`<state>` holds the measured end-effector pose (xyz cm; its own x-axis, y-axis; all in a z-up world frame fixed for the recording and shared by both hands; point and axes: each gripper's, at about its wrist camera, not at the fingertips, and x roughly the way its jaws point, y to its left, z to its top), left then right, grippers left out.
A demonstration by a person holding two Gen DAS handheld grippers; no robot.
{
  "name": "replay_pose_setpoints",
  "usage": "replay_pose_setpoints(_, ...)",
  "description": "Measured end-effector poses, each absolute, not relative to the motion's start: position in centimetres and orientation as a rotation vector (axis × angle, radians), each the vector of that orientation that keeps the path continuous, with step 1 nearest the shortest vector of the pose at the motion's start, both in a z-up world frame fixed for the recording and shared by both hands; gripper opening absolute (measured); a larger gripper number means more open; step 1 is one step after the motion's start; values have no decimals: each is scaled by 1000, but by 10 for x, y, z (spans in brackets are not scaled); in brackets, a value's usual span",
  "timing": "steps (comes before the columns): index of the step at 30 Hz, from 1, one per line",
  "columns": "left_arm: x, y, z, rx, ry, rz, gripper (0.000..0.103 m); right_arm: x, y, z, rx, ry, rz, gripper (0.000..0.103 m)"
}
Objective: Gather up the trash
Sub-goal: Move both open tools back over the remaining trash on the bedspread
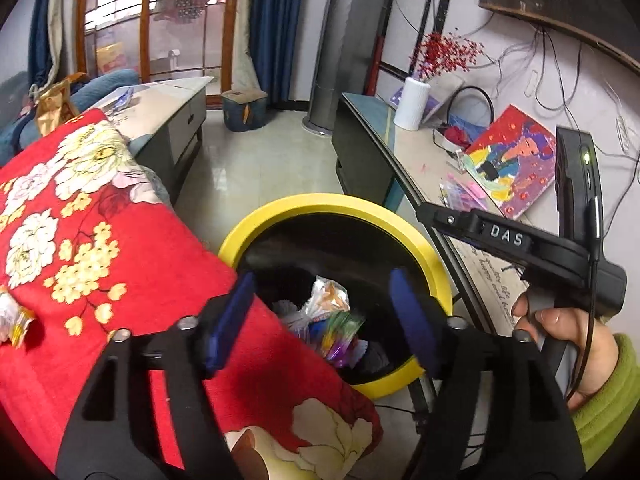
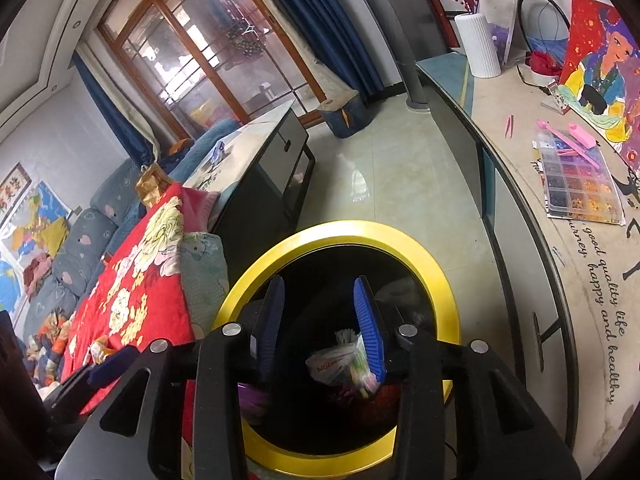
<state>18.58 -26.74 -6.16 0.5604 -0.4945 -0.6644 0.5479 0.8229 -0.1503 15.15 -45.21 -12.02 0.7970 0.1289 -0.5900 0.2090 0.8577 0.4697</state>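
- Left gripper (image 1: 322, 316): jaws spread wide, nothing between the pads; hangs over the bin mouth.
- Right gripper (image 2: 320, 324): jaws partly apart over the bin; a clear wrapper (image 2: 340, 360) lies against the right pad, held or falling cannot be told.
- Yellow-rimmed bin (image 1: 320, 204) already holds a wrapper pile (image 1: 328, 320).
- One wrapper (image 1: 14, 320) remains on the red floral blanket (image 1: 120, 240), well apart from the bin.
- Advice: part the right jaws fully above the opening, confirm the drop, then lift clear.

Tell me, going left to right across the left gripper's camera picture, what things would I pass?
Crumpled snack wrapper → red flowered blanket → yellow-rimmed black trash bin → white ribbed vase → colourful painting of a woman.
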Motion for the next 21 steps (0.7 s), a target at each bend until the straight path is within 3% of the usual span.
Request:
replay_pose_setpoints(2, 186, -260, -58, 52, 750, -603, 86, 151, -448, -117, 532, 652, -49, 40)
replay_pose_setpoints(5, 185, -250, -51, 50, 730, -571, 91, 150, -439, -110, 490, 639, -48, 45)
replay_pose_setpoints(21, 172, -173, -20, 6, 622, -369, 92, 150, -379, -76, 374, 595, 55, 59)
